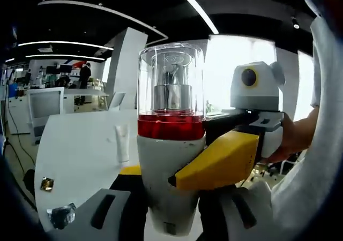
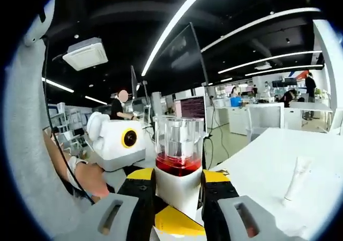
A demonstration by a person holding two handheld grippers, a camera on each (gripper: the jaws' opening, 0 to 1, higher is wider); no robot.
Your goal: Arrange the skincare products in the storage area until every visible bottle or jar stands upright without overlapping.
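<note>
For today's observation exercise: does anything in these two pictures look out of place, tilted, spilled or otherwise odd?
Nothing looks spilled or broken. The pump bottle is held upright off the table, with both the left gripper and the right gripper closed on it. The white tube stands upright on the table. A few small shiny objects lie near its edge.

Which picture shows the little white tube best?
The left gripper view: the tube stands upright on the white table, fairly clear beside the bottle. In the right gripper view the tube sits small near the edge.
</note>
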